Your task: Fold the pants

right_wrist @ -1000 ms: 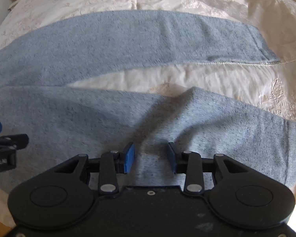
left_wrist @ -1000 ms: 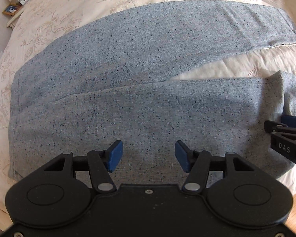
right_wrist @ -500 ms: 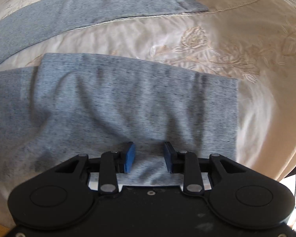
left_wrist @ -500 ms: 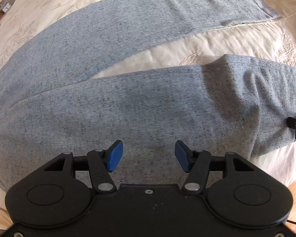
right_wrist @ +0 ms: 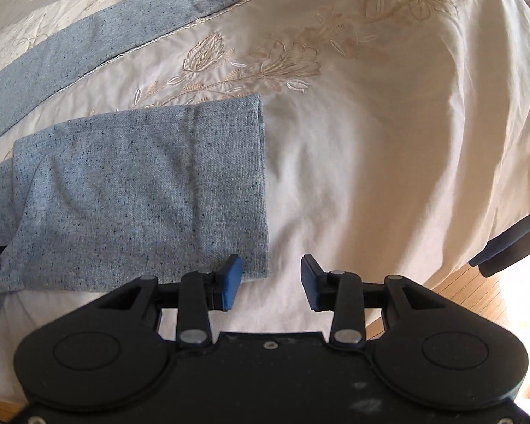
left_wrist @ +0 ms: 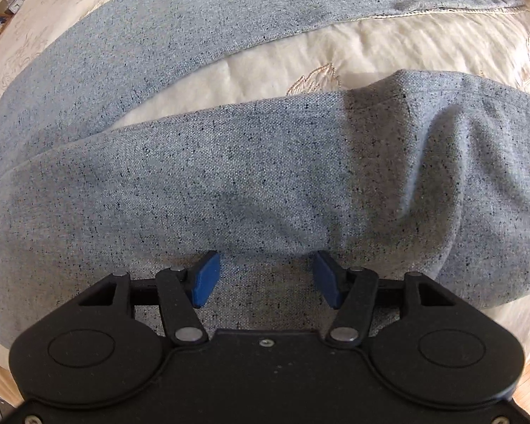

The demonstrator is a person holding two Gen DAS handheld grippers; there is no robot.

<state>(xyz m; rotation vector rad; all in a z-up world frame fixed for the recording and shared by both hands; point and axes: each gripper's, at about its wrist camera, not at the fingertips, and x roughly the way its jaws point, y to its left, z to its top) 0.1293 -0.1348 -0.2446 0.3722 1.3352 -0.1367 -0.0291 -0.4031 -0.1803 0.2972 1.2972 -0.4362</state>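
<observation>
The pants (left_wrist: 229,183) lie spread on the bed (left_wrist: 388,46), waist toward its left end, the two legs splayed apart with a wedge of embroidered cream cover between them; the far leg (left_wrist: 201,31) runs flat toward the far right side, while the near leg (left_wrist: 424,162) lies along the near edge. The left tool (left_wrist: 263,279) hangs released over the upper part of that near leg, its blue pads wide apart with cloth beneath and nothing between them; compared with a second ago it has drifted rightward along the leg and sits closer to the fabric. Further right, a short stretch of the near leg is doubled over itself, leaving a raised ridge. The right tool (right_wrist: 270,281) has travelled the most: a second ago it sat over mid-leg with its pads closer together, and now it hovers at the near corner of the hem (right_wrist: 261,190), jaws spread, its left pad just over the cuff edge and its right over bare cover. The likely reading is that both tools are lining up along the near leg to grasp it and carry it over onto the far one; nothing is gripped yet.
</observation>
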